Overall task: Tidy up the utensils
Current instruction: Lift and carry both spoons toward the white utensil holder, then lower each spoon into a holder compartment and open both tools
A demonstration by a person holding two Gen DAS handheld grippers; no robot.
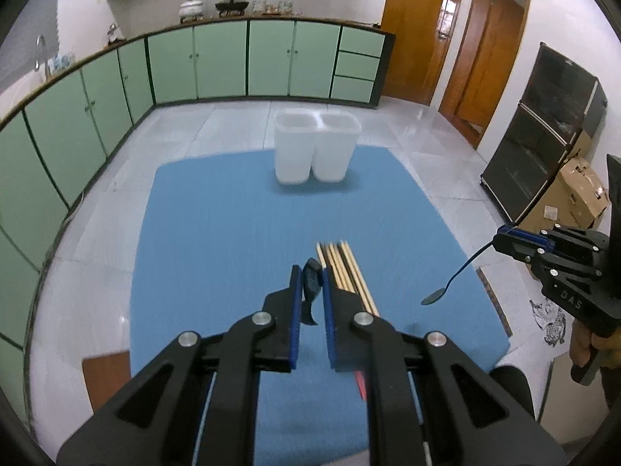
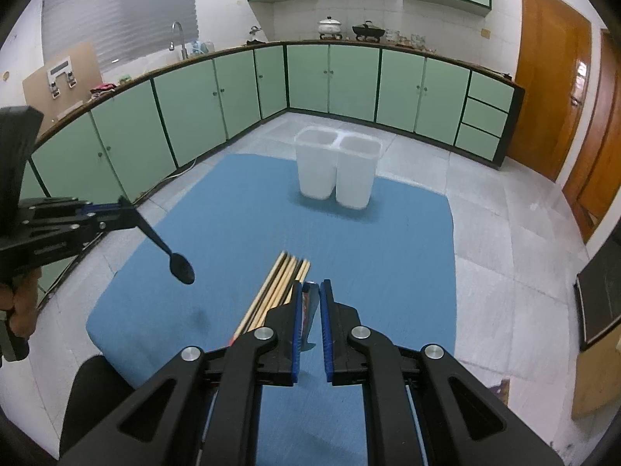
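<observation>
Both grippers hang above a blue mat (image 1: 217,233), each holding a black spoon. My left gripper (image 1: 312,272) is shut on a spoon handle (image 1: 311,285); the right wrist view shows this gripper (image 2: 128,204) at the left with its spoon (image 2: 170,254) pointing bowl-down. My right gripper (image 2: 310,285) is shut on the other spoon's handle (image 2: 309,310); the left wrist view shows it (image 1: 498,240) at the right with that spoon (image 1: 458,272) hanging bowl-down. Several wooden chopsticks (image 1: 345,272) (image 2: 279,287) lie in a bundle on the mat below. A white two-compartment holder (image 1: 316,147) (image 2: 335,167) stands at the mat's far edge.
The mat lies on a pale tiled floor (image 2: 504,233). Green cabinets (image 1: 217,62) line the far and left sides. Wooden doors (image 1: 423,31) are at the back right. A black shelf (image 1: 543,136) and a cardboard box (image 1: 574,198) stand on the right. A brown board (image 1: 106,380) lies near the mat's left corner.
</observation>
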